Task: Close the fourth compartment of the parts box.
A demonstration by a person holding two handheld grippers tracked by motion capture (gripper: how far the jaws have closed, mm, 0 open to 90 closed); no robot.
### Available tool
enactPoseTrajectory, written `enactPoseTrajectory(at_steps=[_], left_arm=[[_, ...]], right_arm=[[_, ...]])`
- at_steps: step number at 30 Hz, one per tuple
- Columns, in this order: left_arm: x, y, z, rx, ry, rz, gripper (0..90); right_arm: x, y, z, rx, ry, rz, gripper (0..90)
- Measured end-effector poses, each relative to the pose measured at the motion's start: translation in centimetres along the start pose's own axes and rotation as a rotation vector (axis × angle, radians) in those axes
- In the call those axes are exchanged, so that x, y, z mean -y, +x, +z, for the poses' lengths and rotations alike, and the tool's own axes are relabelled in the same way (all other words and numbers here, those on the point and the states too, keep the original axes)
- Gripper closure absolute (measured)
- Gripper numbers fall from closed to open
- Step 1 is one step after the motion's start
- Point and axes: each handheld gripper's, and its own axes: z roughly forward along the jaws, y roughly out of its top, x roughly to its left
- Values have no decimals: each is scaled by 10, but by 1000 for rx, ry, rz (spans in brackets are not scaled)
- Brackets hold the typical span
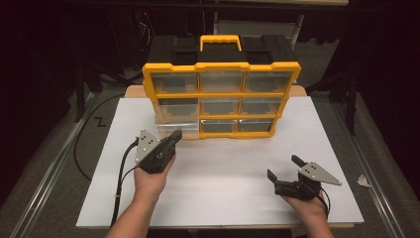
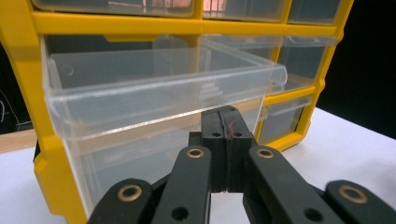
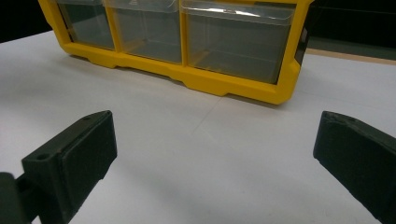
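- I am holding my left gripper (image 1: pixel 174 136) at the bottom-left drawer (image 2: pixel 159 100) of the yellow organizer cabinet (image 1: pixel 221 91); its jaws are pressed together, and I cannot tell whether they are pinching the drawer's clear front lip.
- That clear plastic drawer is sticking out of the cabinet front, further than its neighbours.
- I am resting my right gripper (image 1: pixel 286 170) low over the white tabletop (image 1: pixel 223 168), well apart from the cabinet, jaws spread wide and gripping nothing.
- The cabinet is standing upright at the table's far edge.
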Motion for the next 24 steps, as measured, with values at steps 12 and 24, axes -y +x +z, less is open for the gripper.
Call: enactPoseTrajectory(at_steps=[12, 24], left_arm=[[-2, 0, 2, -10, -12, -7, 897], [-7, 1, 7, -19, -12, 2, 897]], right_arm=[[0, 0, 0, 0, -2, -1, 7], [0, 0, 0, 1, -1, 0, 7]])
